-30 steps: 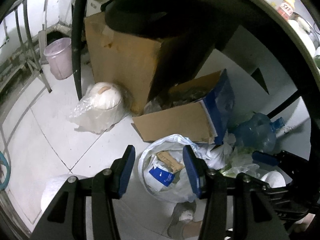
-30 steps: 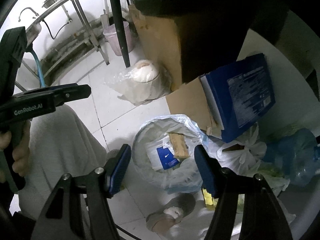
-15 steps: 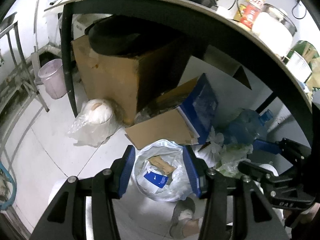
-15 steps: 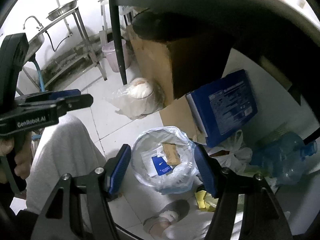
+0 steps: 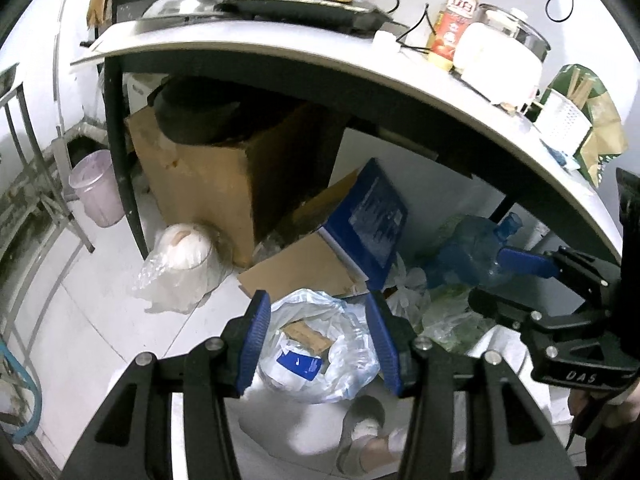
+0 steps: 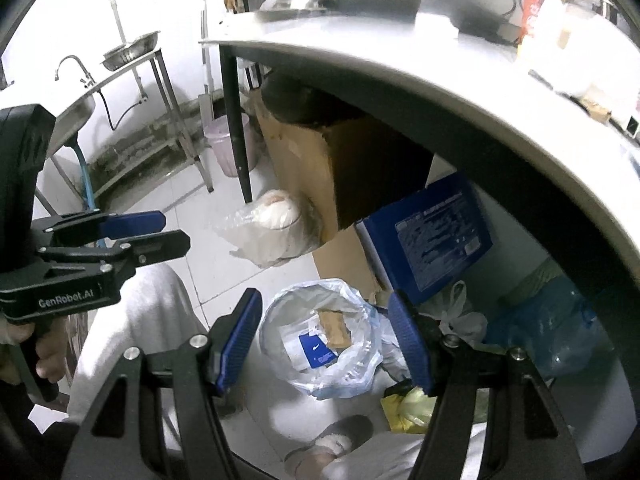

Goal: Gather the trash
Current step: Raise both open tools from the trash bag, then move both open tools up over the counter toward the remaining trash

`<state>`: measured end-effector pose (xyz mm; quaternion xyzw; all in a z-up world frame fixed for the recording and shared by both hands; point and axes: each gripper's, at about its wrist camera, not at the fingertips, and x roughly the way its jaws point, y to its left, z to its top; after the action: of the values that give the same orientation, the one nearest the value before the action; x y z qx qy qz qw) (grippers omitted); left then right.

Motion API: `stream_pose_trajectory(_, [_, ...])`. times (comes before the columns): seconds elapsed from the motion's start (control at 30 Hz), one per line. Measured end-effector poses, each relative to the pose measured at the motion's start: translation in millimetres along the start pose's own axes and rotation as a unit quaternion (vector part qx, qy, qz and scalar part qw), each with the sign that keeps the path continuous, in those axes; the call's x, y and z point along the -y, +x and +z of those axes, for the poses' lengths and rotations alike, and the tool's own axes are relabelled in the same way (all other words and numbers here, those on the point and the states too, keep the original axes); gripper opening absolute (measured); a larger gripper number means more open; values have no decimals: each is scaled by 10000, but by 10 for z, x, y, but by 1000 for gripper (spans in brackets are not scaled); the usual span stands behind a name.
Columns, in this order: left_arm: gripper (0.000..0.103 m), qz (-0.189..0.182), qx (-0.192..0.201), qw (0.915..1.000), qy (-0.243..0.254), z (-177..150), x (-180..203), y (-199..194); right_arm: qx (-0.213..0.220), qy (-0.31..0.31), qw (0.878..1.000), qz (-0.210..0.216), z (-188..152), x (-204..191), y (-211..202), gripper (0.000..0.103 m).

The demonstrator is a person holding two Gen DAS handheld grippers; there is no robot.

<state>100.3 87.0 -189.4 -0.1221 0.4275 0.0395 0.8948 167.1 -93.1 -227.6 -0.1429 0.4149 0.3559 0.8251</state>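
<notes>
An open translucent trash bag [image 5: 320, 344] stands on the tiled floor under the table, holding white paper, a blue card and a brown cardboard scrap; it also shows in the right wrist view [image 6: 324, 340]. My left gripper [image 5: 318, 344] is open and empty, held well above the bag. My right gripper [image 6: 326, 344] is open and empty, also above the bag. The right gripper shows at the right of the left wrist view [image 5: 532, 280], and the left gripper shows at the left of the right wrist view [image 6: 132, 232].
A white table edge [image 5: 360, 64] arcs overhead with a bottle [image 5: 452, 20] and cookware. Under it stand a brown carton [image 5: 216, 184], a blue-flapped box [image 5: 372, 216], a water jug [image 5: 468, 252] and a plastic-wrapped white bundle [image 5: 180, 260]. A pink bin [image 5: 96, 188] stands at left. My slippered foot [image 6: 336, 436] is below.
Both grippers have risen and drawn back from the trash bag. The table top and the things on it have come into view. Both stay open.
</notes>
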Motion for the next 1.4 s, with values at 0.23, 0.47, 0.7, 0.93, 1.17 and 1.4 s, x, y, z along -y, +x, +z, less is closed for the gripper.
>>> stream_pose_trajectory(0.23, [49,-83,190,9996,190,100,195,-165,305,52,9995,-64,49,78,-321,64])
stream_pose_trajectory(0.47, [49,-190,369,9982,441,231,405,-320,583,139,9981,-164,116,212,-594,64])
stream_pose_trajectory(0.7, [49,-254,512,9963,637,346,591,-421,809,186,9963,-240,176,317,-849,64])
stream_pose_trajectory(0.93, [51,-228,639,9943,821,485,754,-503,946,281,9945,-356,211,430,-1036,64])
stream_pose_trajectory(1.17, [52,-321,786,9914,991,614,915,-580,1116,385,9919,-467,267,565,-1206,64])
stream_pose_trajectory(1.4, [52,-407,912,9878,1198,795,1116,-588,1244,497,9892,-586,312,750,-1336,64])
